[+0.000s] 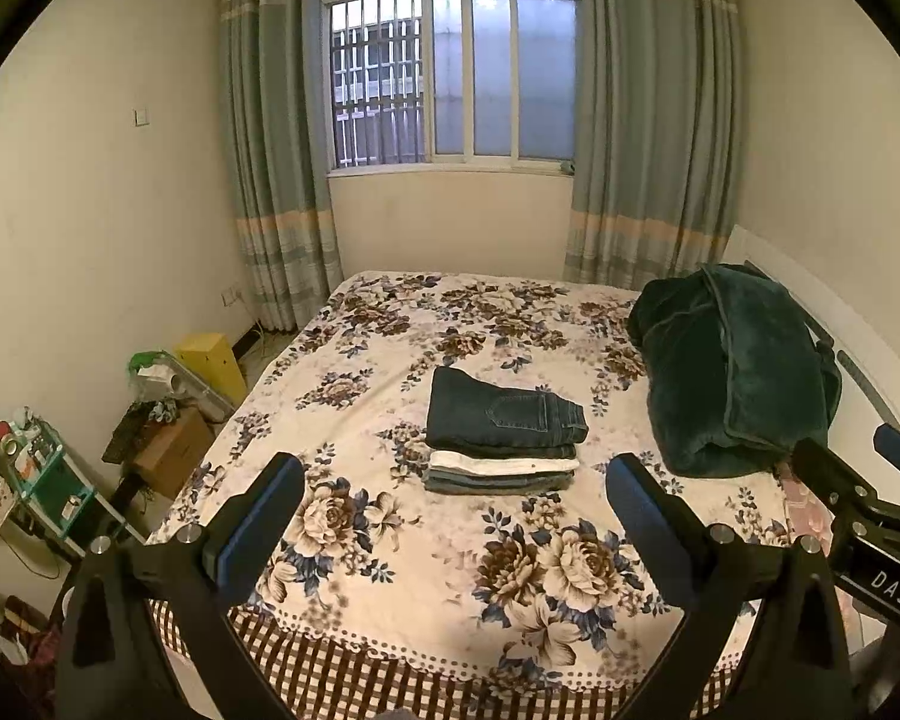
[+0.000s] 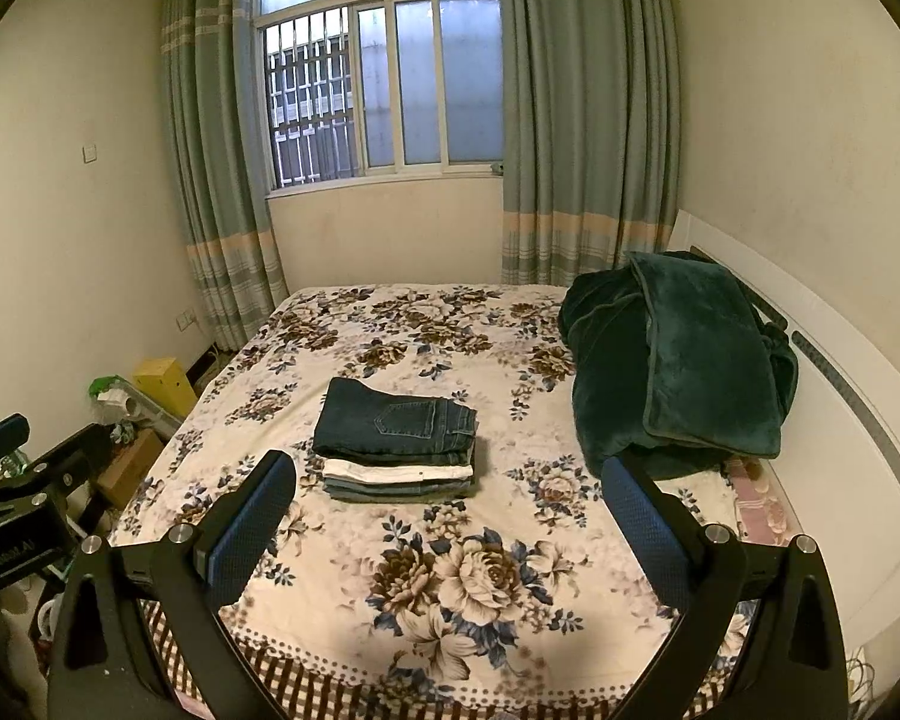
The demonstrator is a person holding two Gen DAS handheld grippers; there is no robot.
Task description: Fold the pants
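Folded dark denim pants [image 1: 501, 411] lie on top of a small stack with a white garment [image 1: 501, 464] and a grey-blue one under it, in the middle of the flowered bed [image 1: 390, 540]. The pants [image 2: 397, 420] and the bed [image 2: 510, 570] also show in the right wrist view. My left gripper [image 1: 453, 471] is open and empty, held above the near end of the bed, well short of the stack. My right gripper [image 2: 447, 471] is open and empty, beside the left one, also short of the stack.
A dark green blanket [image 1: 732, 366] is heaped at the bed's right side against a white headboard [image 2: 840, 396]. Boxes and clutter [image 1: 168, 408] stand on the floor left of the bed. A window with curtains is on the far wall.
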